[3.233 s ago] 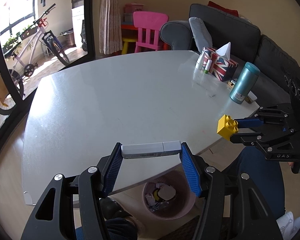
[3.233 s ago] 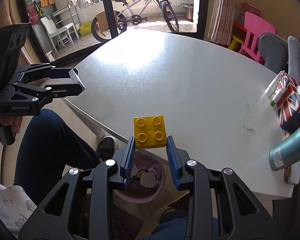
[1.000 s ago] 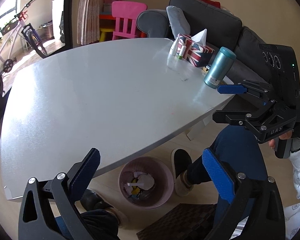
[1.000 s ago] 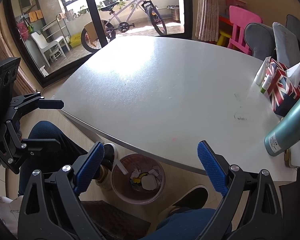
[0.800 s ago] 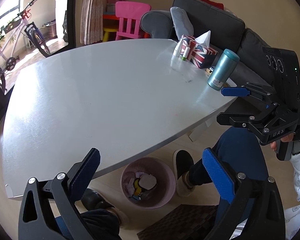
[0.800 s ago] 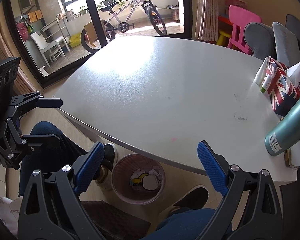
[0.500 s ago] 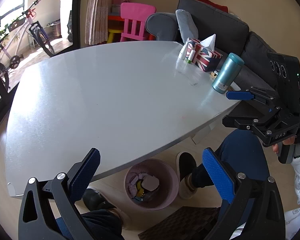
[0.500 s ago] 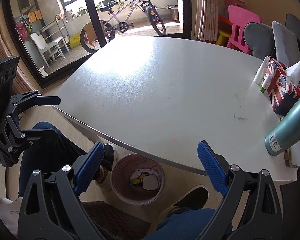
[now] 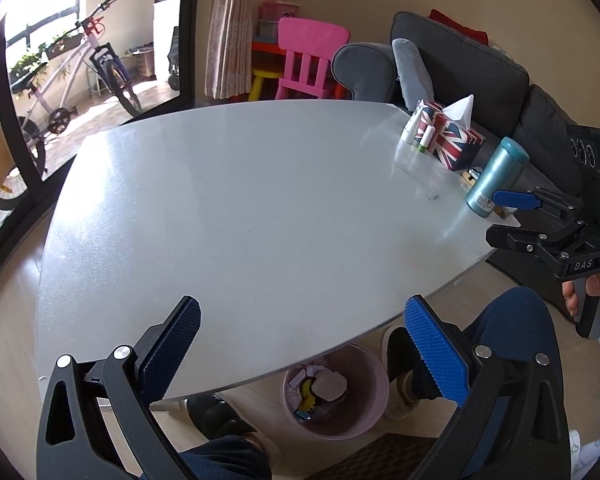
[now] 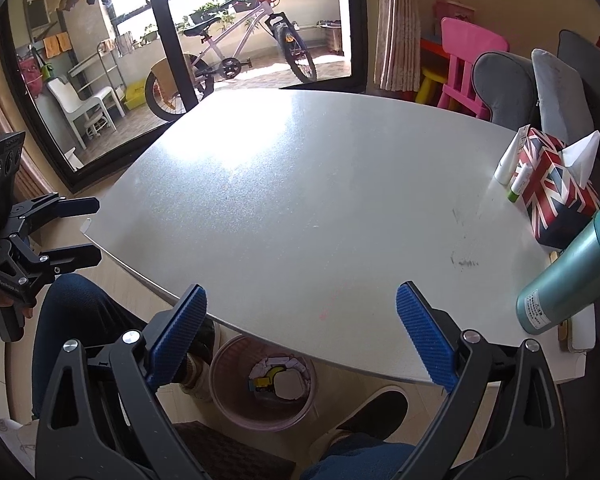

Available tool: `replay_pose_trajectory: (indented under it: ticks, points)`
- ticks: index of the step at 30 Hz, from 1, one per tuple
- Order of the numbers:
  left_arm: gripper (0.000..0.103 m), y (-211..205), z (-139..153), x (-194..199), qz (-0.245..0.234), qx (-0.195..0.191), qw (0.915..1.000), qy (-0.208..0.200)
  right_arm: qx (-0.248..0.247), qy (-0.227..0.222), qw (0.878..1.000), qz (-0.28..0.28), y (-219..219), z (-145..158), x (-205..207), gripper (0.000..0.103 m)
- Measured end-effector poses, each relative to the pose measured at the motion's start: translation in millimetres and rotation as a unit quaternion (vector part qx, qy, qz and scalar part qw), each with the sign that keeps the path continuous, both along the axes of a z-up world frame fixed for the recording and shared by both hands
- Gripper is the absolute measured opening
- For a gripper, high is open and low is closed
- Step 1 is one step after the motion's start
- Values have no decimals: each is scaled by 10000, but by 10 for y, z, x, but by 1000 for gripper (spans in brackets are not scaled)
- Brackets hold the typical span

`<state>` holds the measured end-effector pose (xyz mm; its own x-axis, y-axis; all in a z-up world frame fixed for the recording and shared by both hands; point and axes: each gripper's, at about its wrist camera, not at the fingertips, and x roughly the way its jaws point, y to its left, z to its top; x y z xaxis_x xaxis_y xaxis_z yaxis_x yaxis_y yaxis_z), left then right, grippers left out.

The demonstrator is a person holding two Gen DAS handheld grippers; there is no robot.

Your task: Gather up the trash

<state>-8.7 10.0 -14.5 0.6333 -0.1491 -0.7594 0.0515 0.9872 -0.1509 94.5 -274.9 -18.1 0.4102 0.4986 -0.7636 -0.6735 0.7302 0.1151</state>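
The pink wastebasket [image 10: 263, 384] stood on the floor under the near edge of the table, below and just ahead of both my claws, and the trash lay inside it: scraps of white paper and a yellow toy piece [image 10: 266, 380], which from my left side showed as the same heap in the same bin [image 9: 334, 392]. Its mouth faced straight up, so anything I brought would have had to come back over the table edge and drop straight down. From my right claw [image 10: 302, 324] the bin sat almost dead centre between the fingers; from my left claw [image 9: 300, 340] it lay a little toward the right finger, so I judged the right claw the nearer, though only by a little. Both claws were spread wide with nothing between the blue pads [image 10: 178, 334]. The grey tabletop [image 9: 240, 208] ahead of me showed no loose litter that I could make out, only a dark smudge [image 10: 464, 260] and a faint pink mark [image 10: 323, 314] near my right claw's side. What stood on it was ranged along the far right edge: a teal metal bottle [image 10: 568, 276], a Union Jack tissue box [image 10: 556, 188], and small white tubes [image 10: 510, 160] beside it. These looked like kept things to me, not trash. I judged the collecting close to finished, and any further pick would have meant reaching forward and to the right, well away from the bin.
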Motion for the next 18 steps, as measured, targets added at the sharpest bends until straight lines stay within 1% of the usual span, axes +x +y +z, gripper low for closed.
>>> replay_pose_trajectory:
  ticks: [9,16,18]
  points:
    - [98,259,35,214,309,-36,9994,-117,56,-162,9997,-144,78,113,332,94]
    - [98,379,67,366,420,-30,9991,-68,92,-186,9997,-158,124,150,485,95]
    - [98,398,74,384,437,46,9990,-62,86,-177,9997,-148,132,145,505,95]
